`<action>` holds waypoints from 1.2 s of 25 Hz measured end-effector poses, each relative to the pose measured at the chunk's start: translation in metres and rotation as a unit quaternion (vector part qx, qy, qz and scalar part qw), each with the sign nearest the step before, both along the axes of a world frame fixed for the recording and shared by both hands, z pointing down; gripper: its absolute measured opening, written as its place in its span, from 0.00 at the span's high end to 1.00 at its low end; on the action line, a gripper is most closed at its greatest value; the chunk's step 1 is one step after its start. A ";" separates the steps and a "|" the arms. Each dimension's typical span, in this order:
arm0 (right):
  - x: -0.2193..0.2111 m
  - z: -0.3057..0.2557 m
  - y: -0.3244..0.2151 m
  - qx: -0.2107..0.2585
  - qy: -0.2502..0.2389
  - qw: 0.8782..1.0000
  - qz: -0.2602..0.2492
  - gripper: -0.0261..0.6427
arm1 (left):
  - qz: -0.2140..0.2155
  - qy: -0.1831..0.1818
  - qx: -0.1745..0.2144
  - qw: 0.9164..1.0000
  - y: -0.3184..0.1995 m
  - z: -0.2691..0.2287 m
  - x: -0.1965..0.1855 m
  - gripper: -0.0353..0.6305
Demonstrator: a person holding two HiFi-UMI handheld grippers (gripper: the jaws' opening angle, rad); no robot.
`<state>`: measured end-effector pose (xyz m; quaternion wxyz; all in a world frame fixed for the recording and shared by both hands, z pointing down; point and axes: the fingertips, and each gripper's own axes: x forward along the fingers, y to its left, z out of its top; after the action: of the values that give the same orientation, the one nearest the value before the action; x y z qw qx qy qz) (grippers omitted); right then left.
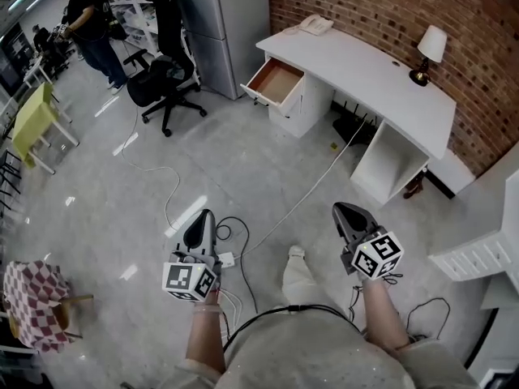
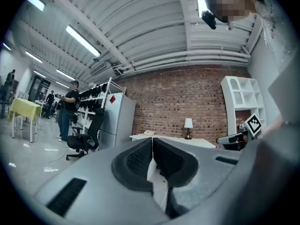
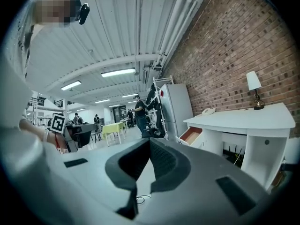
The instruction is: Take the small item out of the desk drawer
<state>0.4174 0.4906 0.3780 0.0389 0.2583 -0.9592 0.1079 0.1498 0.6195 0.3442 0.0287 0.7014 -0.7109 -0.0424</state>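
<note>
head view: the step in hand is judged to be the approach to the desk (image 1: 357, 63), which stands well apart from the wearer, across the floor. the drawer (image 1: 276, 82) is pulled open at the desk's left end. its brown bottom is seen, but the small item cannot be made out from here. the left gripper (image 1: 204, 215) and the right gripper (image 1: 344, 209) are held roughly level in front of the body, each with its jaws together and nothing in them. to do the step well, the drawer should be faced from its open front, and one gripper's jaws should be parted before it is reached into. cables (image 1: 231, 221) lie looped on the floor just ahead of the feet, and a white cord (image 1: 316, 181) runs on toward the desk; both could be tripped on. an office chair (image 1: 166, 83) stands left of the drawer, near a grey cabinet (image 1: 219, 23).

left gripper view: the pads are seen pressed together, with nothing between them. beyond them a lamp (image 2: 188, 123) and a telephone (image 2: 148, 132) are seen on the desk, and a bystander (image 2: 69, 109) is seen beside the chair.

right gripper view: the jaws are closed on nothing. the open drawer is seen right of them, below the desk top; its inside is not shown from this angle. a yellow table (image 3: 112, 127) is seen far off.
</note>
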 end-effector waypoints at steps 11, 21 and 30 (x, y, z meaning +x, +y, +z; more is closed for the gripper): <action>-0.045 0.010 -0.133 -0.011 -0.004 1.000 -0.016 0.95 | -0.017 0.012 -0.013 1.000 -0.123 0.004 -0.044 0.94; -0.079 0.015 -0.227 -0.021 -0.003 0.999 -0.036 0.95 | -0.040 0.008 -0.023 0.999 -0.207 0.000 -0.068 0.94; -0.083 0.030 -0.272 -0.030 0.010 0.999 -0.044 0.80 | -0.040 0.001 -0.022 0.999 -0.258 0.002 -0.067 0.94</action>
<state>0.3340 0.2189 0.4080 0.0605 0.2152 -0.9657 0.1319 0.0829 0.3611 0.3466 0.0430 0.6714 -0.7394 -0.0281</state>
